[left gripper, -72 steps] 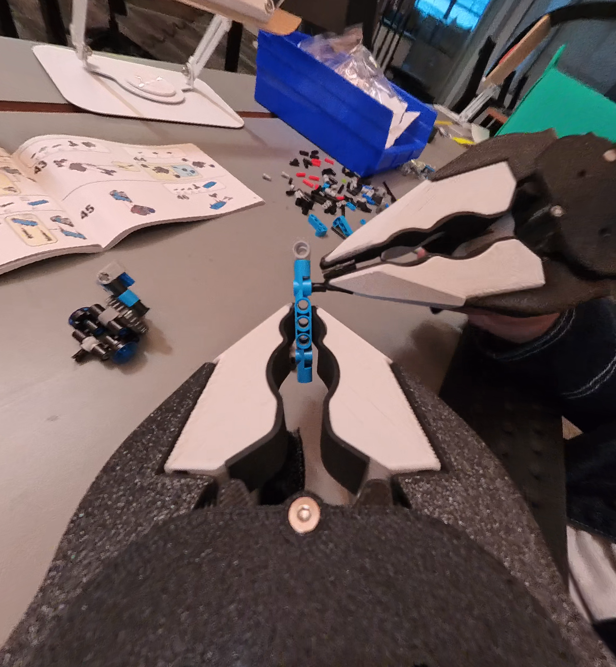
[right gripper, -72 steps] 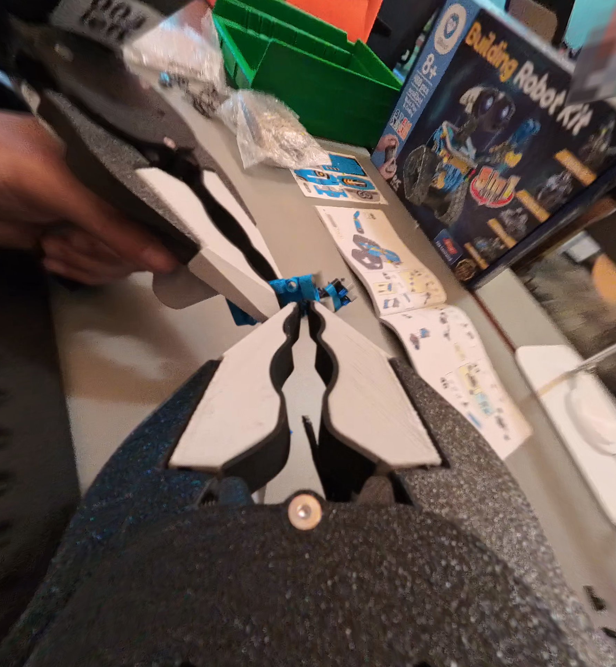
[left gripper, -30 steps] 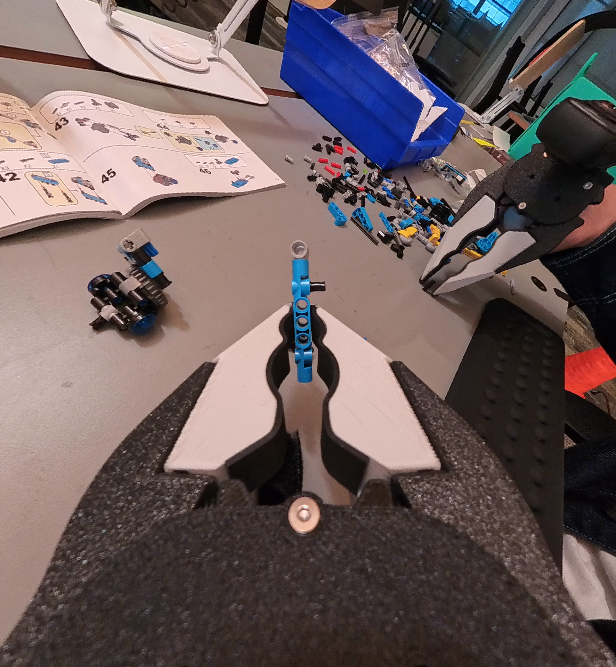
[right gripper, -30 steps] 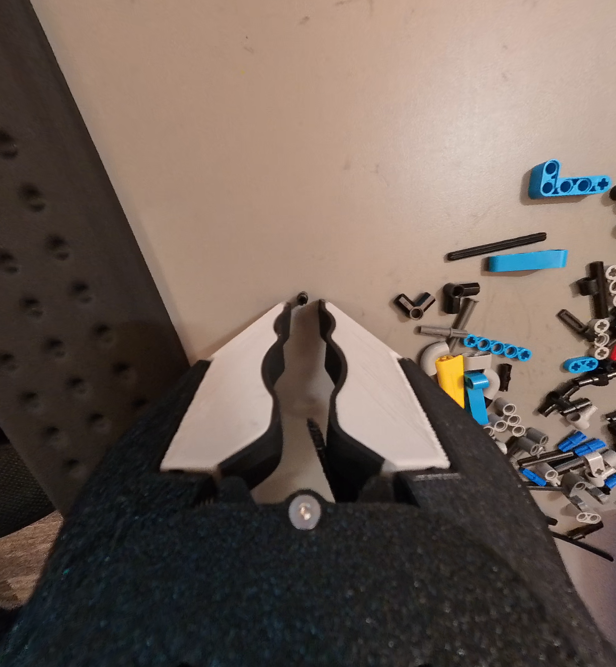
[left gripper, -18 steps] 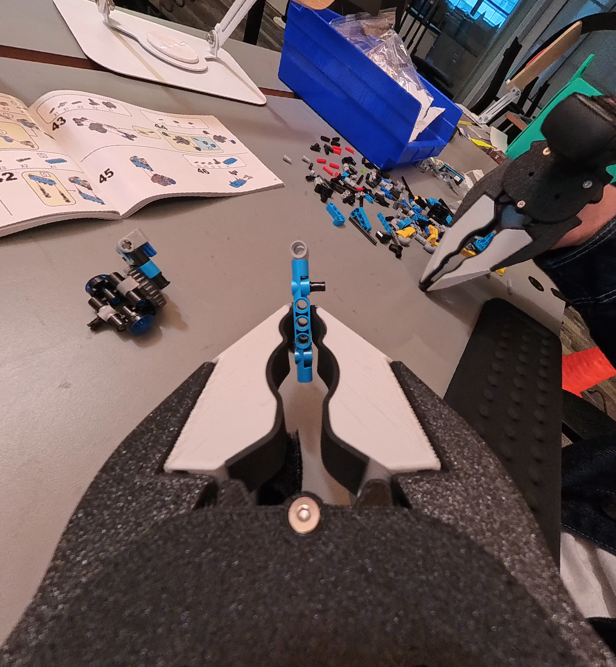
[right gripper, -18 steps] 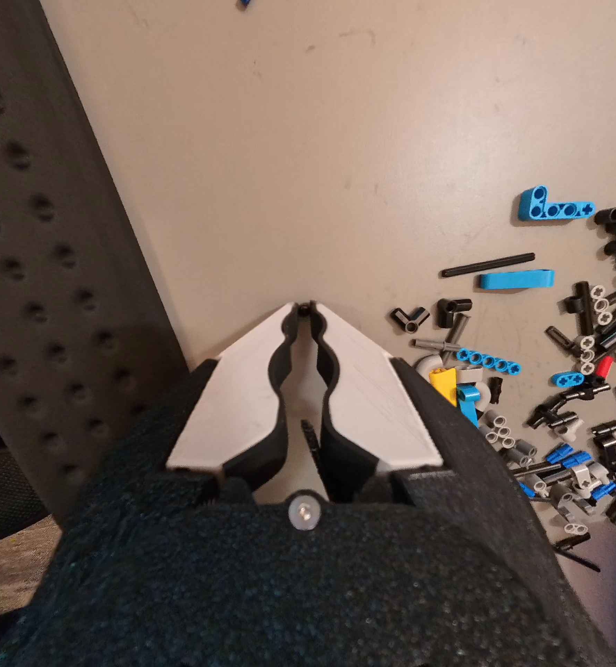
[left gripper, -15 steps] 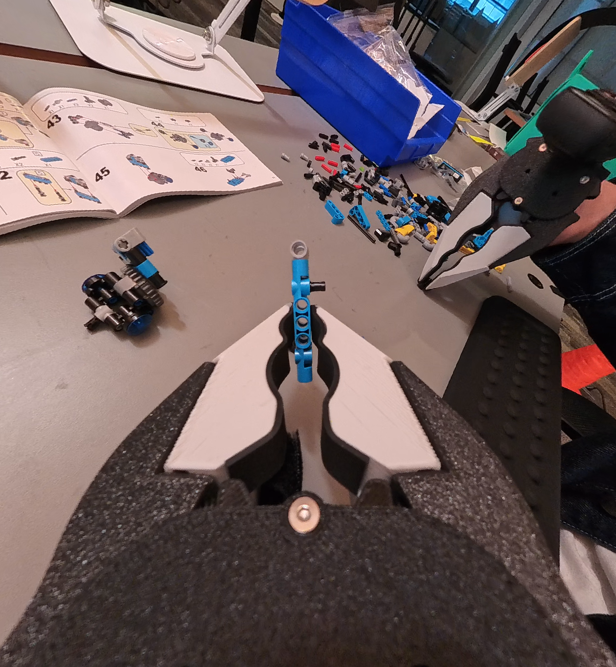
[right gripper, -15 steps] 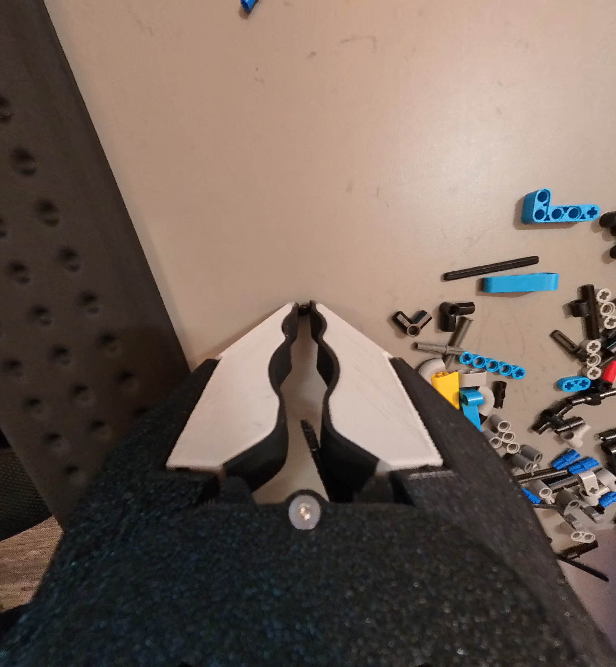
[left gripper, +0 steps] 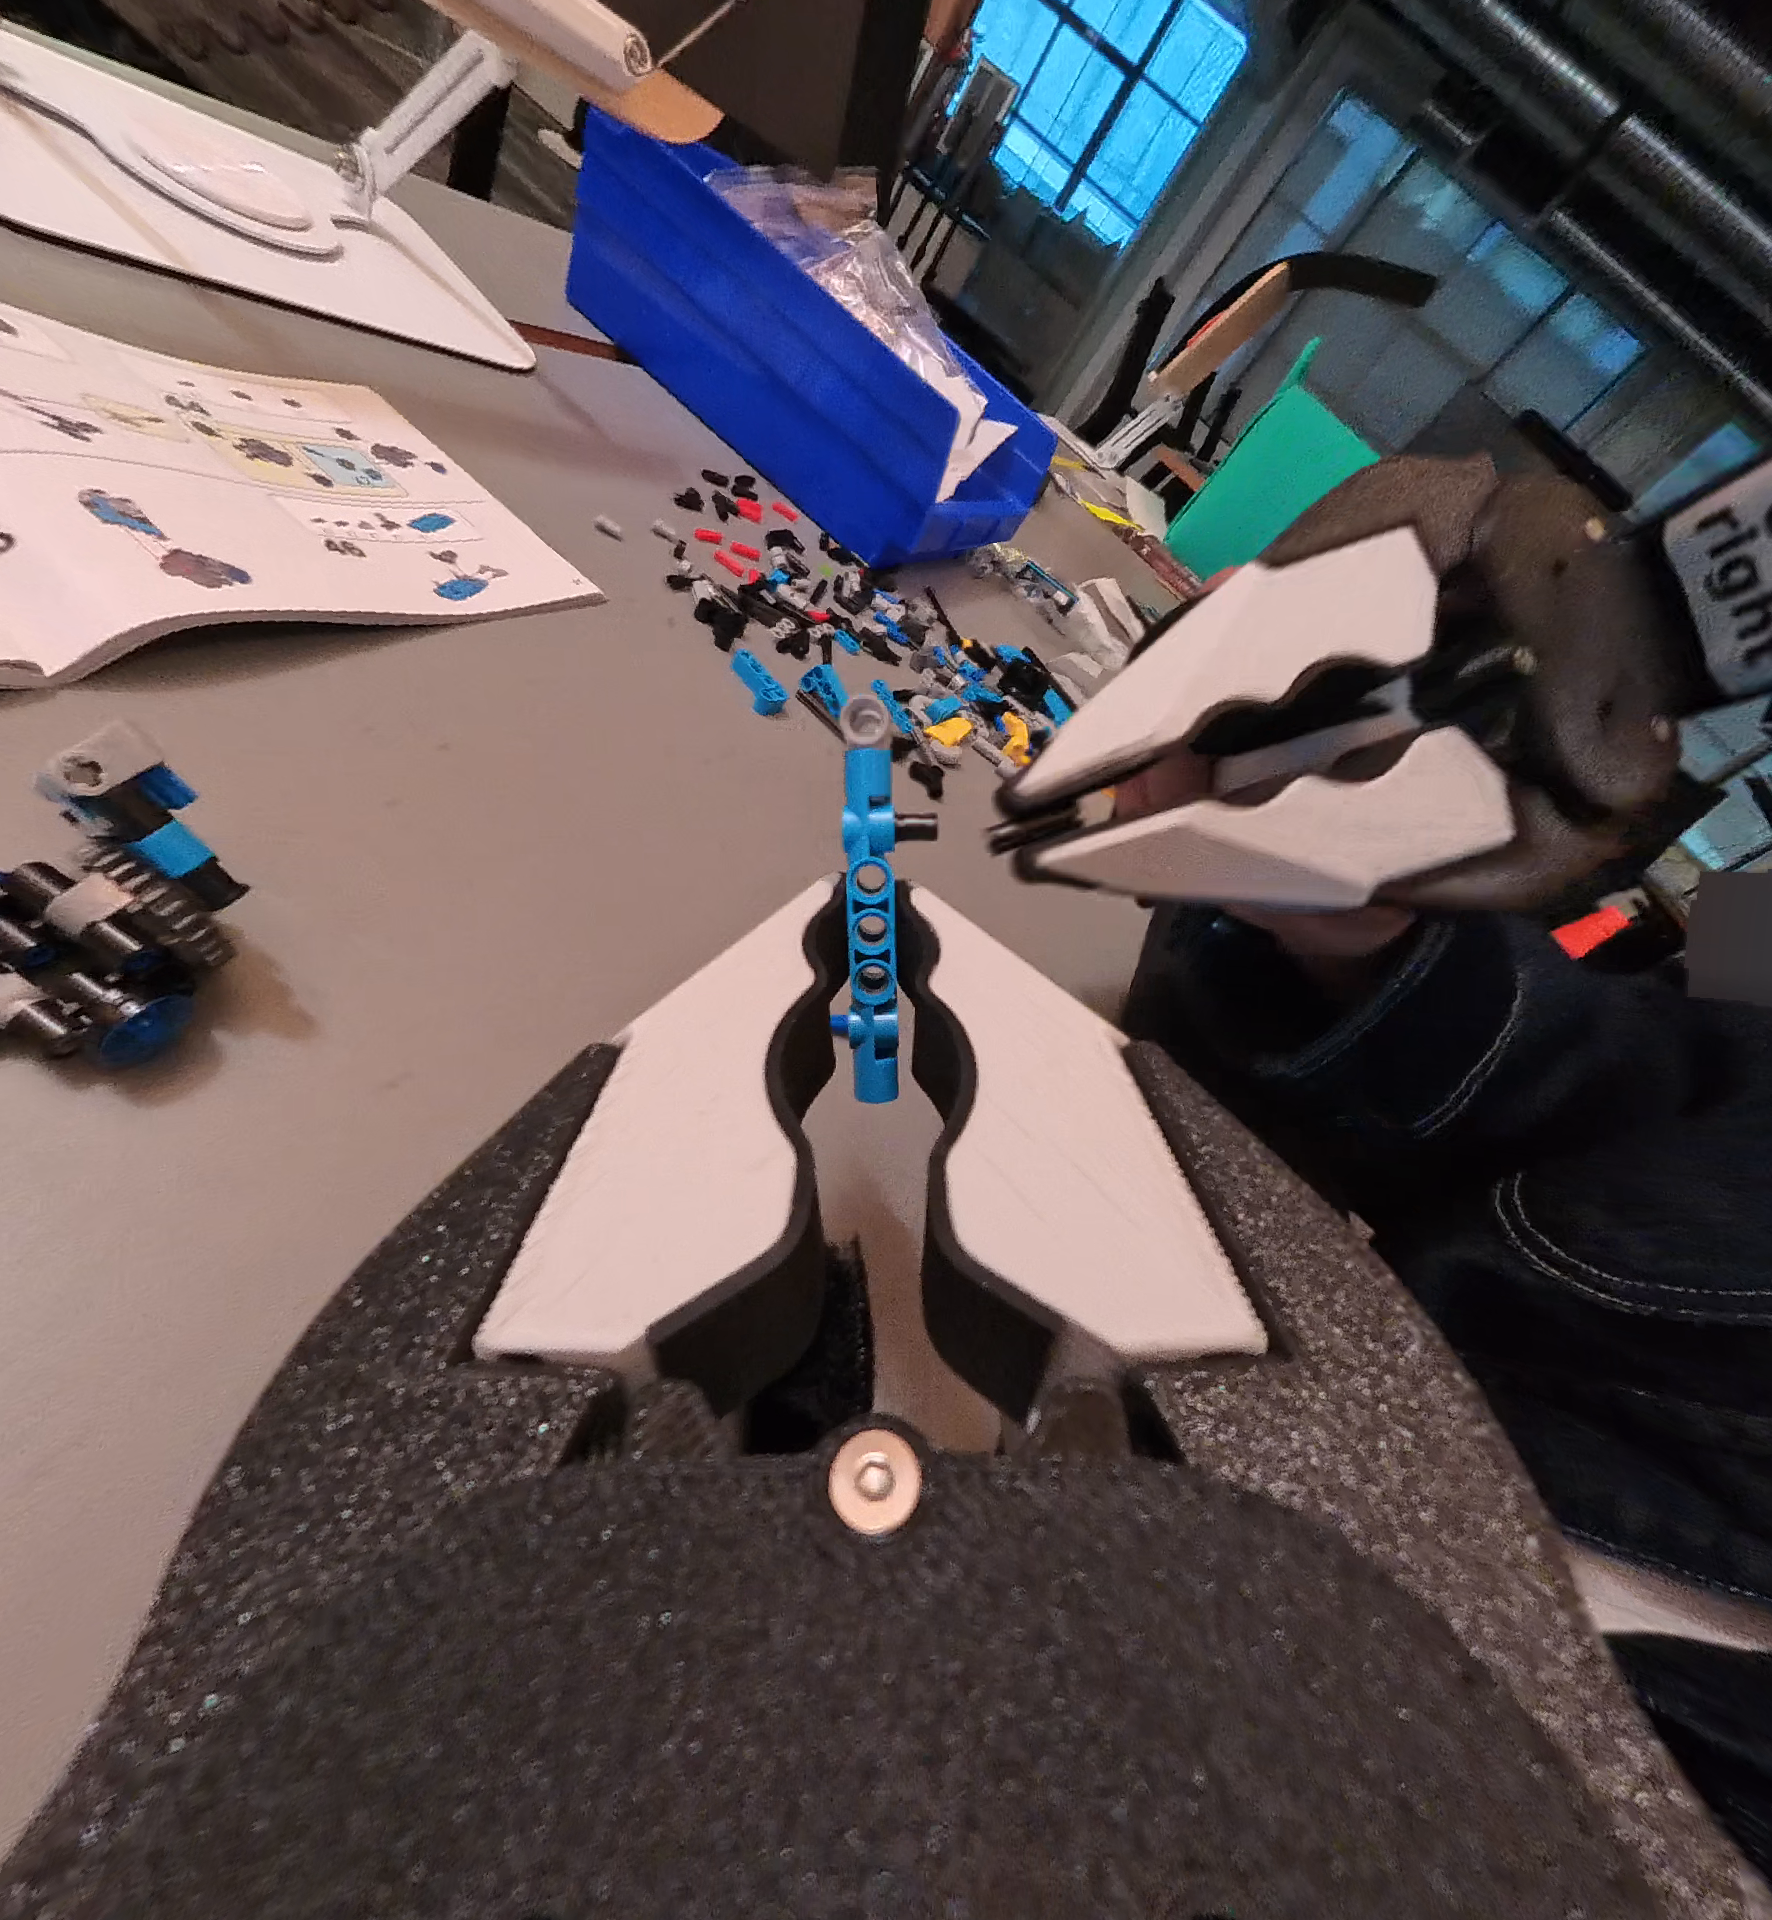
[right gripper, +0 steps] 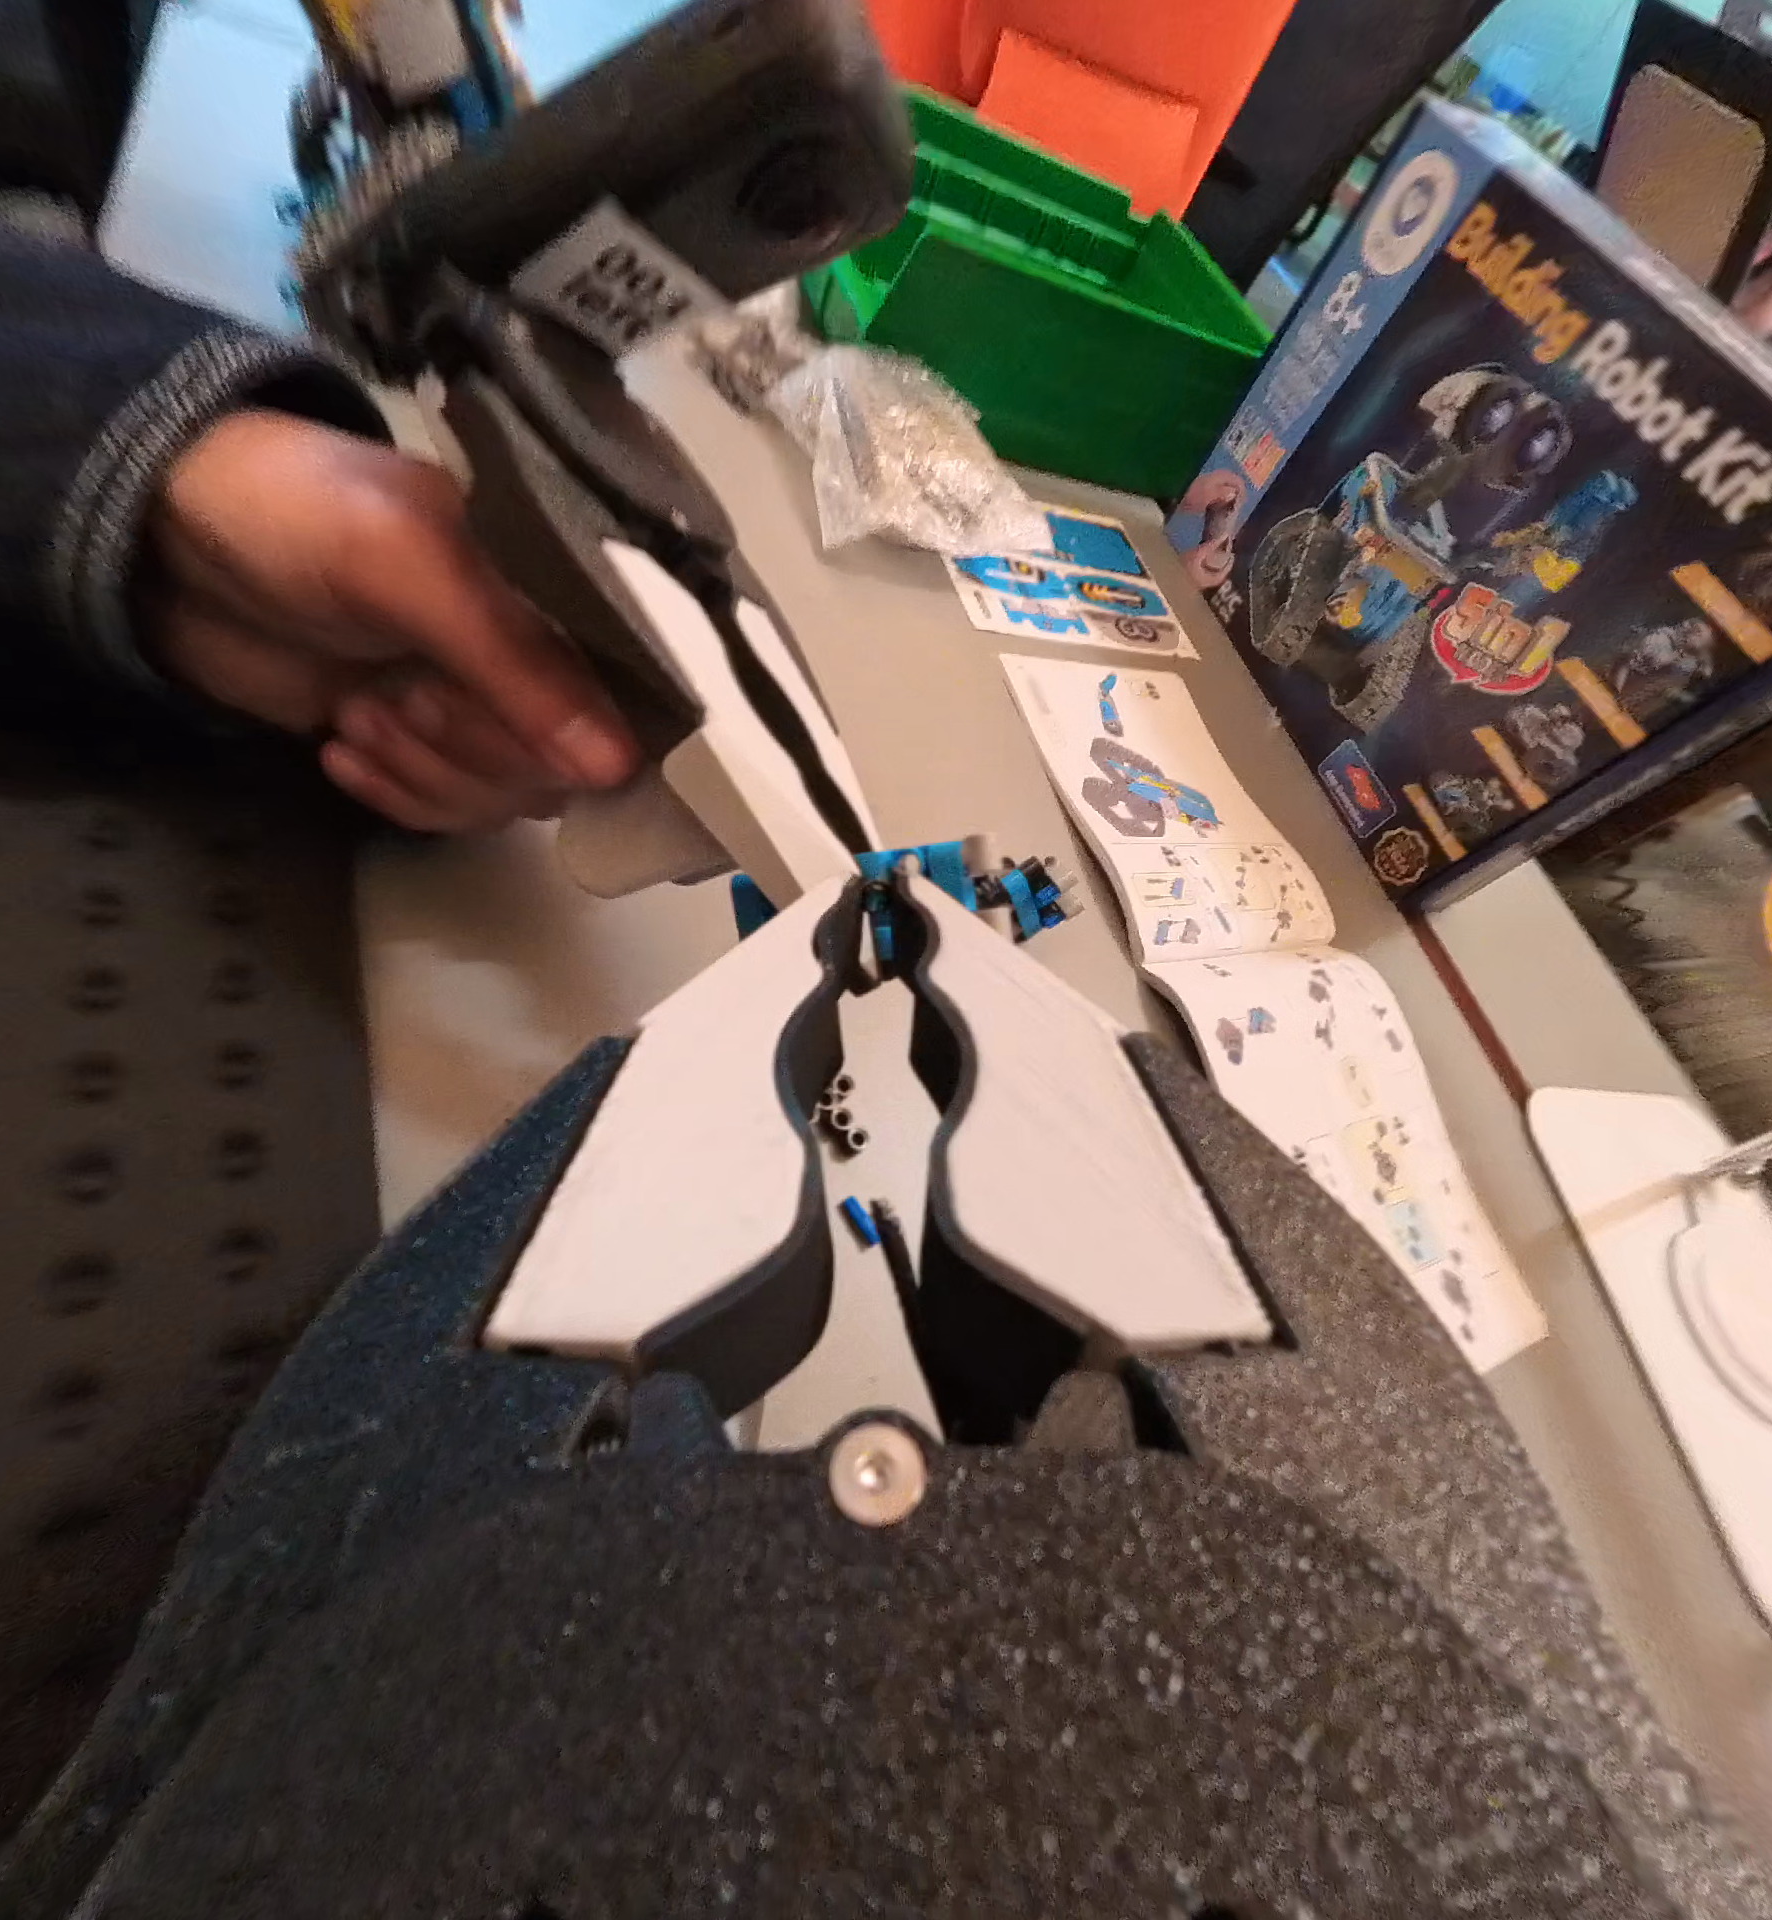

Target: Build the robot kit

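Note:
My left gripper (left gripper: 871, 891) is shut on a blue beam with holes (left gripper: 869, 935) and holds it upright above the grey table (left gripper: 466, 831). A grey connector (left gripper: 864, 719) tops the beam, and a black pin (left gripper: 918, 826) sticks out of its right side. My right gripper (right gripper: 877, 883) is shut on a small black pin. In the left wrist view its tips (left gripper: 1007, 826) are level with the beam's pin, a short gap to its right. In the right wrist view the beam (right gripper: 903, 862) lies just past my right fingertips, with the left gripper (right gripper: 757, 727) and the hand holding it behind.
A small black-and-blue gear assembly (left gripper: 82, 914) sits at the left. An open instruction booklet (left gripper: 186, 499), a blue bin (left gripper: 788, 353) and a pile of loose parts (left gripper: 861, 634) lie beyond. A green bin (right gripper: 1048, 312), kit box (right gripper: 1536, 499) and black perforated mat (right gripper: 82, 1039) also show. Both grippers' tips are close together, under 4 cm apart.
My right gripper closed on a small black pin on the table beside the loose parts, then lifted and swung over to the blue beam. My left gripper kept its hold.

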### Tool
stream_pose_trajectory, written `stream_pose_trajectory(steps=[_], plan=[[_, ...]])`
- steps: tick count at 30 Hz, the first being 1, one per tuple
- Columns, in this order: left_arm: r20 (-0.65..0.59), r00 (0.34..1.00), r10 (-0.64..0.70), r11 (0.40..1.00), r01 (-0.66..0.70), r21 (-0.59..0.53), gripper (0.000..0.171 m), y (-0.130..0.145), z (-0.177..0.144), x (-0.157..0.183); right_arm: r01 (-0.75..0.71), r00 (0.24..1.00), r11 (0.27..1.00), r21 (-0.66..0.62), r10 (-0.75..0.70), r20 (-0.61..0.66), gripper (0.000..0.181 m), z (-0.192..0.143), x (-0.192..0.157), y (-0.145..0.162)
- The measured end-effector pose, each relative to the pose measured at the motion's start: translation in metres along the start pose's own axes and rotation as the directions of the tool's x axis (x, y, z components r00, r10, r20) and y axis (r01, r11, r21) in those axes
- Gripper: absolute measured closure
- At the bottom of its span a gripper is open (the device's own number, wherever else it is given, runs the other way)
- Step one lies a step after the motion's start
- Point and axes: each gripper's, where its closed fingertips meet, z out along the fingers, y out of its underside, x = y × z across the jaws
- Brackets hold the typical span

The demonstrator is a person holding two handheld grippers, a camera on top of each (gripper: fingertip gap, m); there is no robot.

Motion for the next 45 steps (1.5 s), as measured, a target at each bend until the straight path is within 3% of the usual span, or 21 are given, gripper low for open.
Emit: stream_pose_trajectory(steps=[2,13,20,31,34,35,38,41,43,45], plan=[[0.002,1.000,-0.017,1.000,0.017,0.006,0.165,-0.001,-0.001,-0.002,0.064,0.998,0.998,-0.020,-0.064,-0.023,0.178,0.010,0.000,0.000],[0.047,0.999,0.017,1.000,-0.018,0.019,0.165,-0.003,-0.002,-0.006,0.094,0.994,0.994,-0.054,-0.096,-0.045,0.177,0.023,0.009,0.003],[0.083,0.995,0.056,0.997,-0.060,0.039,0.164,-0.007,-0.004,-0.007,0.268,0.948,0.963,-0.034,-0.269,-0.172,0.177,0.025,0.011,-0.001],[0.246,0.938,0.245,0.965,-0.261,0.032,0.163,-0.014,-0.007,-0.010,0.005,0.992,0.994,0.110,0.009,-0.122,0.177,0.026,0.014,-0.006],[0.209,0.962,0.174,0.981,-0.189,0.052,0.165,-0.015,-0.007,-0.012,-0.019,0.992,0.991,0.134,0.036,-0.123,0.176,0.026,0.014,-0.007],[0.199,0.971,0.135,0.988,-0.148,0.049,0.165,-0.013,-0.007,-0.016,-0.050,0.994,0.990,0.132,0.063,-0.094,0.174,0.027,0.013,-0.006],[0.170,0.984,0.051,0.997,-0.061,0.054,0.165,-0.010,-0.008,-0.022,-0.198,0.980,0.955,0.221,0.201,0.010,0.145,0.019,0.016,-0.014],[0.103,0.987,0.122,0.990,-0.129,0.061,0.165,-0.012,-0.006,-0.005,-0.364,0.930,0.895,0.259,0.336,0.150,0.133,0.014,0.023,-0.010],[0.070,0.981,0.181,0.980,-0.186,0.065,0.165,-0.013,-0.004,0.007,-0.520,0.835,0.823,0.228,0.435,0.336,0.122,0.012,0.017,-0.008],[0.018,0.980,0.196,0.977,-0.197,0.086,0.165,-0.015,-0.004,0.019,-0.568,0.797,0.796,0.209,0.468,0.381,0.117,0.012,0.017,-0.005]])
